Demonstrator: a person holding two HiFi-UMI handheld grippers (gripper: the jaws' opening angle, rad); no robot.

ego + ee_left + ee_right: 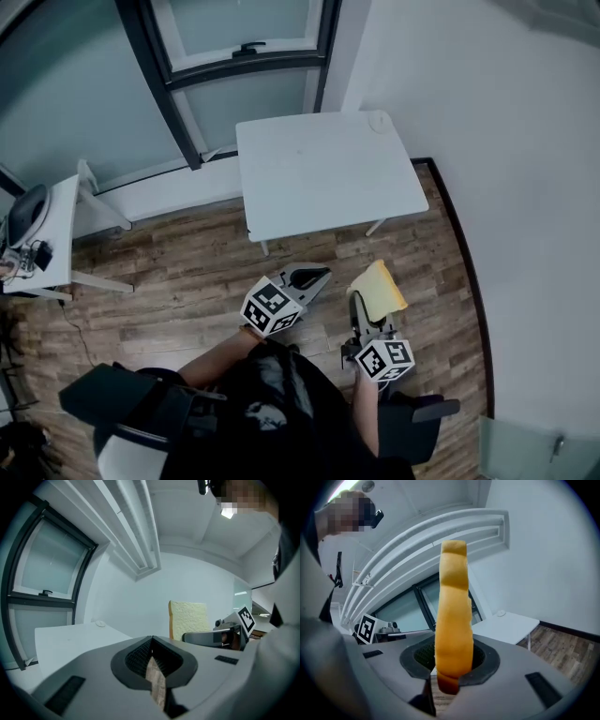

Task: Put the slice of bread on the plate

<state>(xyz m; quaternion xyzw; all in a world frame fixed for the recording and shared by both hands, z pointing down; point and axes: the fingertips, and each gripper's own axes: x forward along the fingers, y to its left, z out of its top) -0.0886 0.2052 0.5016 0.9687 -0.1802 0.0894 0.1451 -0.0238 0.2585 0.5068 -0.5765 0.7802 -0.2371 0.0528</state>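
Bread (378,289), a pale yellow slice, stands upright and edge-on in the right tongs (359,309), which pinch its lower end. In the right gripper view the slice (452,620) rises from between the pads of those tongs (449,665) with its crust edge towards the camera. The left tongs (314,278) are pressed together with nothing between them; in the left gripper view their tips (151,641) meet, and the bread (189,619) shows beyond them to the right. Both tongs are held over the wooden floor (187,281), near the front edge of the white surface (319,178) but short of it. A small white plate (380,120) lies at the surface's far right corner, well apart from the bread. A window (244,47) is behind the surface.
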